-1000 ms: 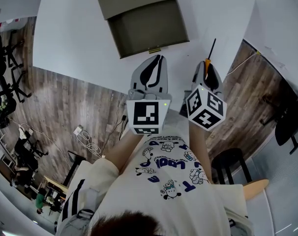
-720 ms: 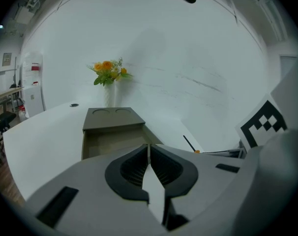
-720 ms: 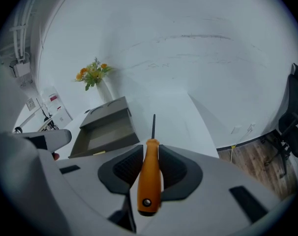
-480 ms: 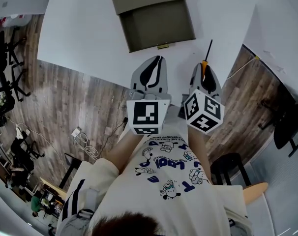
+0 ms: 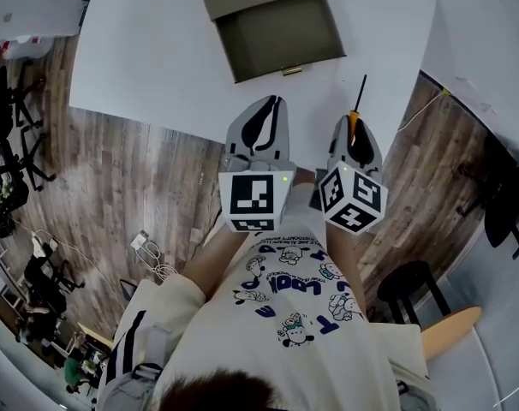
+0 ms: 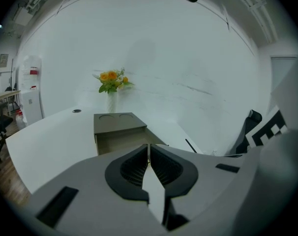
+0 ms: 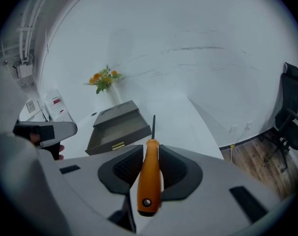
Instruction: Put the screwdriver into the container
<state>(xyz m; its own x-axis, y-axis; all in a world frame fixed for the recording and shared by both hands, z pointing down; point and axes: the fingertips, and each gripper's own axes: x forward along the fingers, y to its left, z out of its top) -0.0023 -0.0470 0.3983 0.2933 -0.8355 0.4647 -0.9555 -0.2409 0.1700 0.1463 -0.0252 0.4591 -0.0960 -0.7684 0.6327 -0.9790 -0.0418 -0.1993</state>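
- White bench (image 5: 157,58) carries olive-grey open-drawer container (image 5: 281,37).
- Right gripper (image 7: 150,150): fingers clamped on orange-handled screwdriver (image 7: 149,181), short of container.
- Left gripper (image 6: 149,151): fingers together, empty.
- Step, probably: transport. Next: reach over drawer, then release.

Bare white desk (image 5: 157,58) lies open between the container (image 5: 281,37) and the left hand-held gripper (image 5: 268,110) and right hand-held gripper (image 5: 355,131) at its near edge. The container's open drawer faces them. Clear desk runs on both sides of the container. Behind it, a vase of flowers (image 6: 111,85) stands against the wall. The screwdriver (image 5: 359,101) juts ahead of the right hand-held gripper.
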